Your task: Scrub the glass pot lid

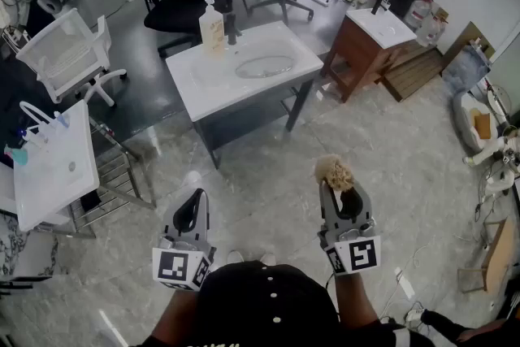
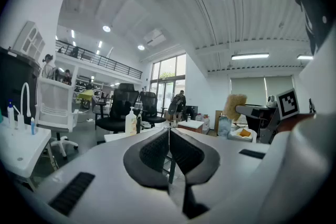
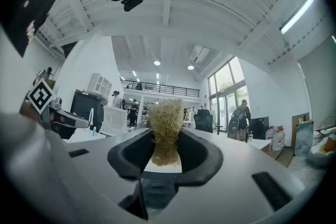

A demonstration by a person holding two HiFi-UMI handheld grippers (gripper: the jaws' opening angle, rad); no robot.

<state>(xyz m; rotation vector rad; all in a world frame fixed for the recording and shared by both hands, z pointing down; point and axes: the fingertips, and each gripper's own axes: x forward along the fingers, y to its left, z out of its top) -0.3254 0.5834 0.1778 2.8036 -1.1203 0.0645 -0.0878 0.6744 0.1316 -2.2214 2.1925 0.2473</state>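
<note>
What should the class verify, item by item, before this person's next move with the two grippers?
1. Scrubber clamped in the right gripper: ok.
2. Left gripper free: ok, jaws together, nothing between them.
3. Glass pot lid found: not ok, no view shows it.
4. Sink counter within reach: not ok, it stands well ahead of both grippers.
5. Soap bottle upright beside the basin: ok.

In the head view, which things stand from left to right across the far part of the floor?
White chair → soap bottle → sink basin → wooden cabinet
</note>
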